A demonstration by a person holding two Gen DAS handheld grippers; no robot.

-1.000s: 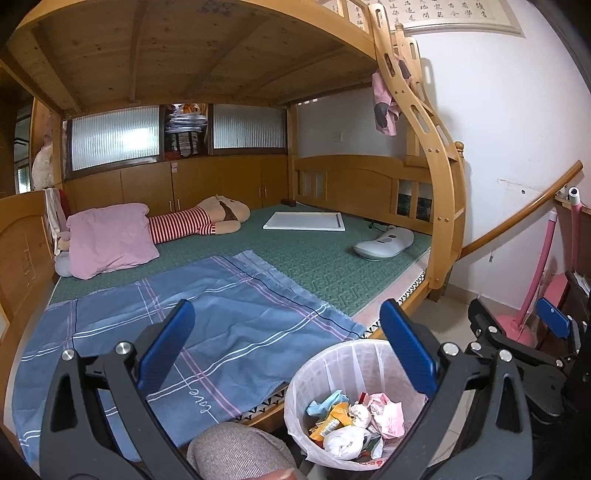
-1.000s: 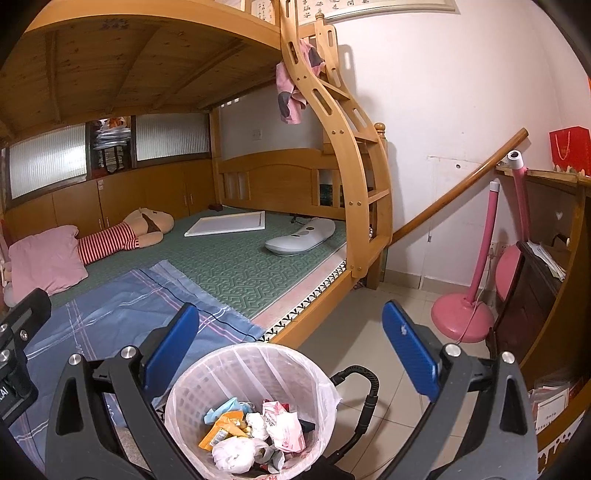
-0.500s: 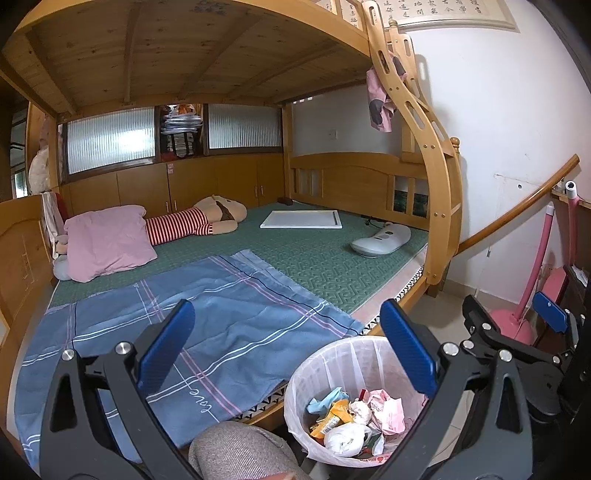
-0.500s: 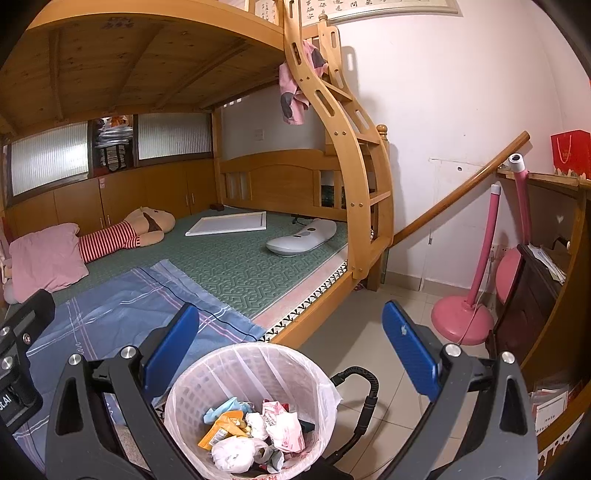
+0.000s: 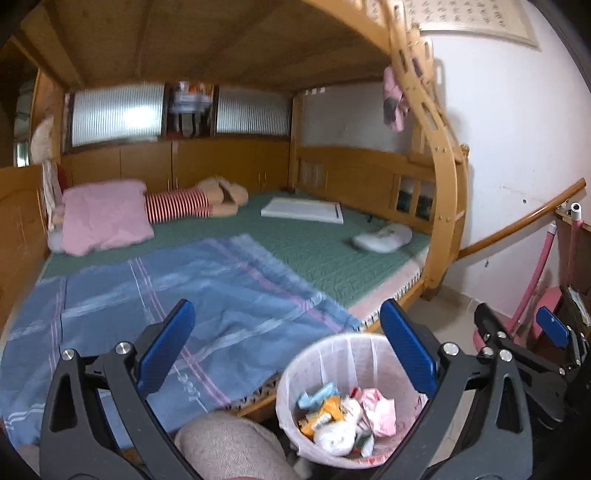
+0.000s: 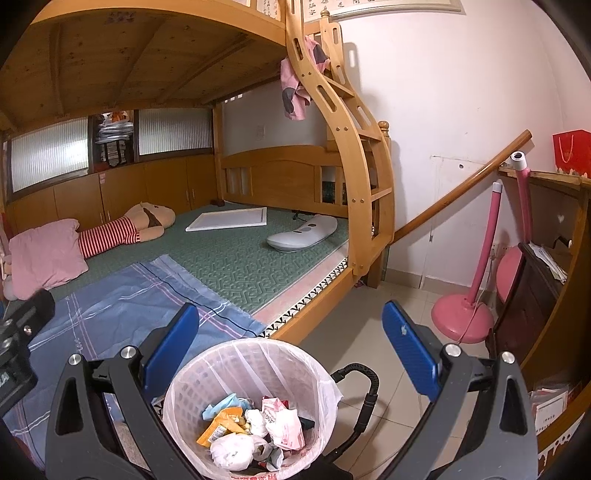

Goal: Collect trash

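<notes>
Right hand-held gripper [image 6: 288,350] spread wide, empty, above a lined wastebasket [image 6: 255,373] of crumpled trash [image 6: 255,428], left hand-held gripper [image 5: 288,350] likewise apart (bed edge alongside).

Bin [image 6: 251,373] standing on floor [image 6: 369,332] just beside bed [image 6: 240,266]; trash [image 6: 255,432] lying in bin; blanket [image 6: 129,295], pillow [image 6: 44,254] lying on bed behind bin.

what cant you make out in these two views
- Trash bin bottom: right wrist view, buried under wrappers and tissues.
- Stuffed doll: left wrist view, smeared by motion blur; its upper part is covered by the pink pillow.
- Wall scroll writing: too small, cut by the top edge.
- Floor under the bed: hidden by the frame.
</notes>
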